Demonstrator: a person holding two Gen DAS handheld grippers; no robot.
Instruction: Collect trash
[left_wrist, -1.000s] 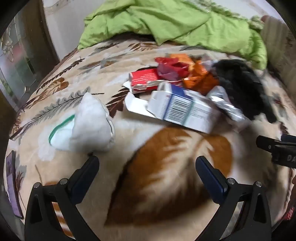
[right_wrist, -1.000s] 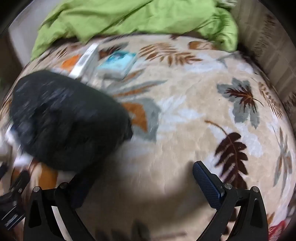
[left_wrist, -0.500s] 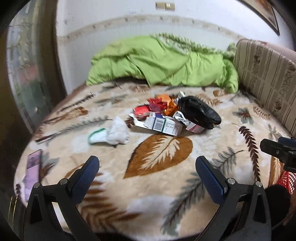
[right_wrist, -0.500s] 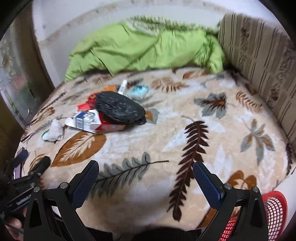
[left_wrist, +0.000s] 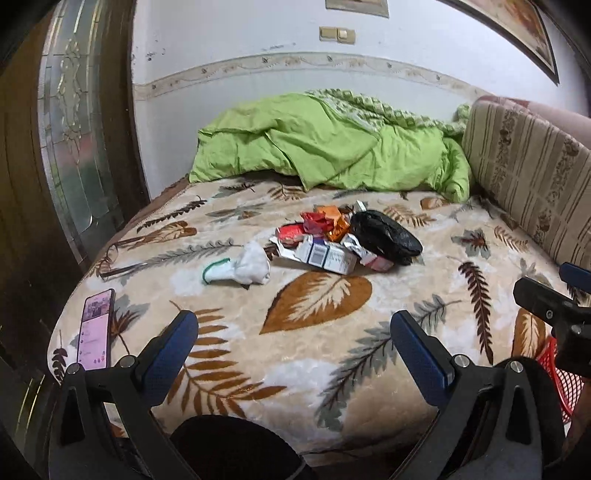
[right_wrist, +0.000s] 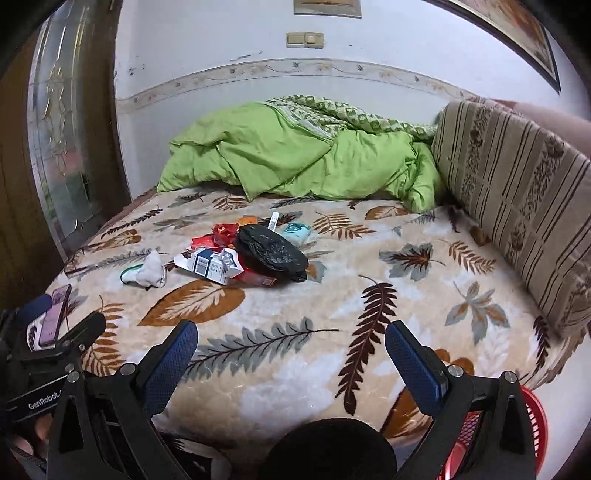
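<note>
1. left gripper and right gripper hang over the bed's near edge, fingers apart, holding nothing.
2. trash pile with black bag sits mid-bed; white wad just beside it.
3. red basket below the near right corner.

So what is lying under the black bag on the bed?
The black bag rests partly on a red box and against a crumpled silver wrapper. Behind it, a white strip and a teal packet show. Whatever lies under its middle is covered.
</note>
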